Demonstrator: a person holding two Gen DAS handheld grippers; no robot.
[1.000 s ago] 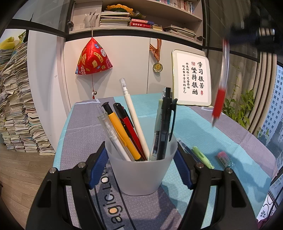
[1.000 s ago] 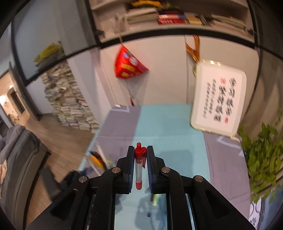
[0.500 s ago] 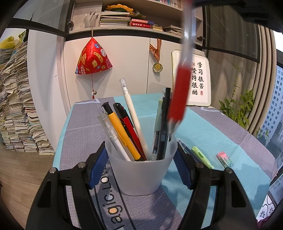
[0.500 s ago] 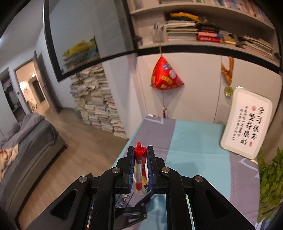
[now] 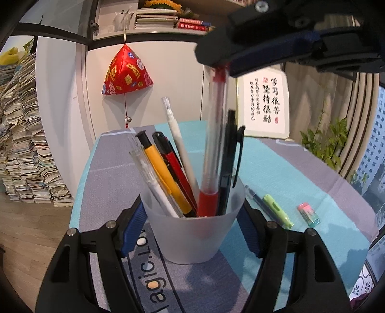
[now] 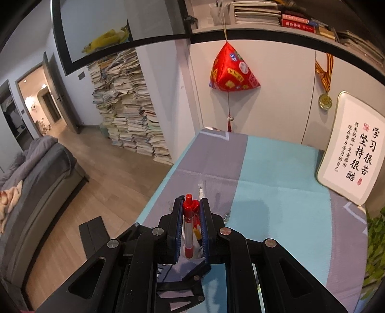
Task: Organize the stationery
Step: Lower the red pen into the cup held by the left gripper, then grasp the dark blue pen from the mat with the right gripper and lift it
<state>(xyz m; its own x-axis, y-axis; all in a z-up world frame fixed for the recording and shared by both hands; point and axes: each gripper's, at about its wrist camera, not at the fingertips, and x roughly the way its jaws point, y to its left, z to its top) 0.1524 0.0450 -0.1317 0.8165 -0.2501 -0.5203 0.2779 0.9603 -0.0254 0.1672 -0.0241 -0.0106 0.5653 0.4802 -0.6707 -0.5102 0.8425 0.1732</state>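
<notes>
The left gripper (image 5: 192, 224) clamps the frosted cup (image 5: 192, 231), one blue pad (image 5: 131, 228) pressed on each side wall, the cup standing upright between them on the tablecloth (image 5: 288, 163). The right gripper (image 6: 190, 228) is pinched nearly closed on the red pen (image 5: 213, 144), its blue pads gripping the clear barrel just under the red cap (image 6: 190, 204); seen from the left wrist, that gripper hangs above the cup and the pen reaches down from it with its red grip end inside the cup mouth. In the cup beside it lean a yellow pen (image 5: 163, 173), a red-and-black pen (image 5: 175, 171), a white pen (image 5: 178, 142), a clear pen (image 5: 151, 178) and a black pen (image 5: 228, 156). The cup bottom is frosted, so the pen tips inside cannot be made out, and in the right wrist view the cup is almost wholly hidden behind the fingers. Right of the left fingers lie a blue pen (image 5: 255, 197), touching or just beside a green highlighter (image 5: 276, 209), and farther right an eraser (image 5: 309, 214). The cloth is banded grey and teal. Beyond the fingers stand a framed calligraphy board (image 5: 264, 106), a red hanging ornament (image 5: 126, 72), a medal (image 6: 324, 101), bookshelves (image 5: 156, 16), stacked papers (image 6: 130, 115) and a plant (image 5: 324, 142)
</notes>
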